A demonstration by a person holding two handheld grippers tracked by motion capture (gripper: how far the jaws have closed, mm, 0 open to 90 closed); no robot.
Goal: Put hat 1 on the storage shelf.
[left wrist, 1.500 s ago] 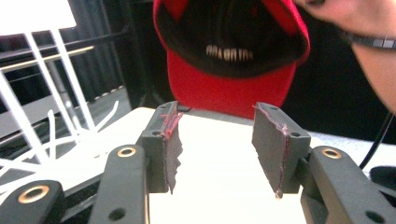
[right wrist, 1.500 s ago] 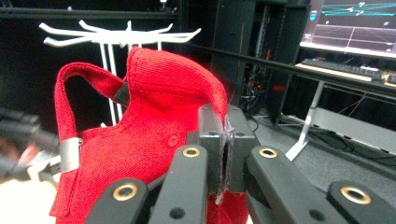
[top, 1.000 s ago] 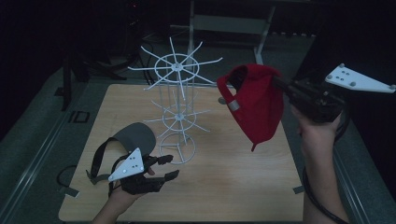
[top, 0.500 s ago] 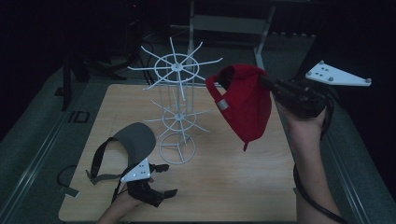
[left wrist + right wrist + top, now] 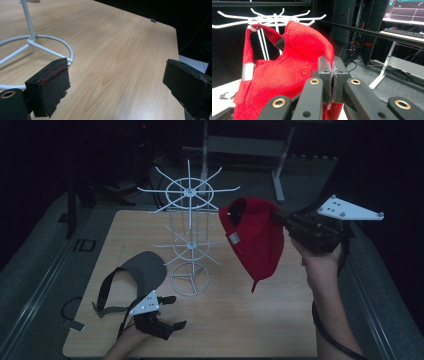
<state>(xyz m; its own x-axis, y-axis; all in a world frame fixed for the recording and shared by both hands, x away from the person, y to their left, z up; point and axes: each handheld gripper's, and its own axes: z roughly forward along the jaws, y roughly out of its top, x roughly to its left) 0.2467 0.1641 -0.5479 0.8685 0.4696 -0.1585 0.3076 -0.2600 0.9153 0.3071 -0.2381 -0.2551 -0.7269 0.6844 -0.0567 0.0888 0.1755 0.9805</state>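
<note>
A red cap (image 5: 255,237) hangs in the air right of the white wire rack (image 5: 189,227), with my right gripper (image 5: 280,217) shut on its crown fabric. In the right gripper view the cap (image 5: 287,72) has its strap loop at the tip of a rack hook (image 5: 252,27), and the jaws stand pressed together on the cloth. A grey cap (image 5: 142,270) with black straps lies on the table left of the rack's base. My left gripper (image 5: 172,311) sits low near the front edge, open, with nothing between its pads (image 5: 53,82).
The rack's round base (image 5: 37,47) rests on the wooden table (image 5: 240,320) just ahead of the left gripper. Dark stands and cables crowd the floor behind the table. A monitor (image 5: 407,11) glows at the far right.
The right gripper has carried the red cap leftward toward the rack's upper hooks. The left gripper has drawn back toward the front edge, away from the grey cap.
</note>
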